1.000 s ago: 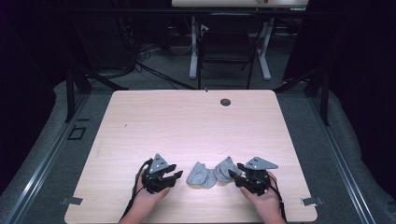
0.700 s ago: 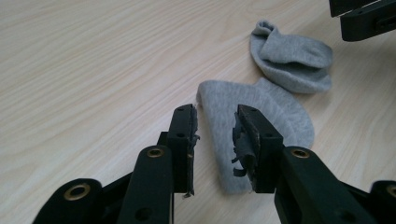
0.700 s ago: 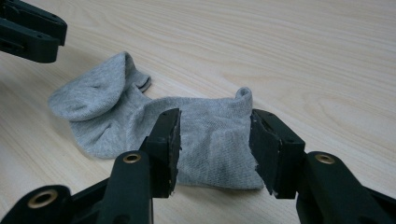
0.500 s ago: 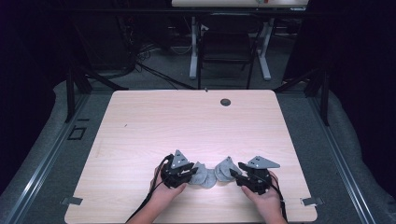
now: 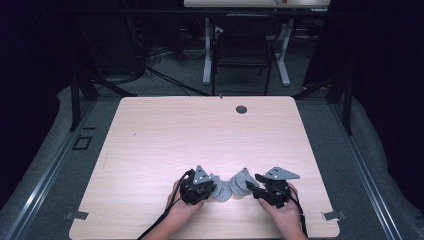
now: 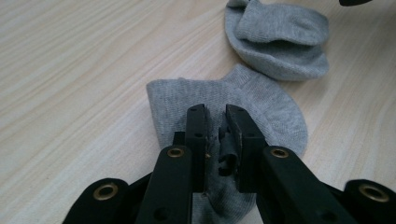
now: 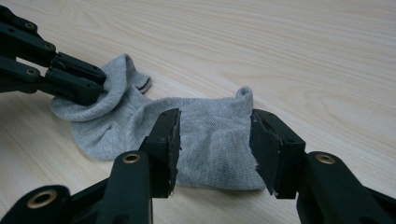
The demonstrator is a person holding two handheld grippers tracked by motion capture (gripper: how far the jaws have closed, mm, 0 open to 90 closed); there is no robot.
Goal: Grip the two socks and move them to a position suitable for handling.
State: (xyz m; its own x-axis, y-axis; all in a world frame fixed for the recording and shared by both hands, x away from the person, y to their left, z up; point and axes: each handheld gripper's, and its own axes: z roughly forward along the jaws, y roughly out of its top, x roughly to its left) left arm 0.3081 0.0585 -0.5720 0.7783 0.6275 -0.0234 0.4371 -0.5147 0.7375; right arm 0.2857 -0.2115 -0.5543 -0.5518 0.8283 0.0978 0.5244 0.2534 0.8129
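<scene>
On the pale wooden table (image 5: pixel 165 130), left jaws pinch one grey sock (image 6: pixel 261 105); right jaws apart.

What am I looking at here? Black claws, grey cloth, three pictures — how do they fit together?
There is no robot here: a person sits at a wooden table and holds a two-jaw gripper in each hand. The high view looks down from above; the forearms come in at the bottom, with the left gripper on the left and the right gripper on the right. The other two pictures come from small cameras riding on the grippers, each looking along its own black jaws.

On the table lie two grey socks. In the left gripper view, the jaws have just been closing and now pinch the left sock. In the right gripper view, the jaws stand wide on either side of the right sock, which lies between them; whether they press it is hard to tell.
</scene>
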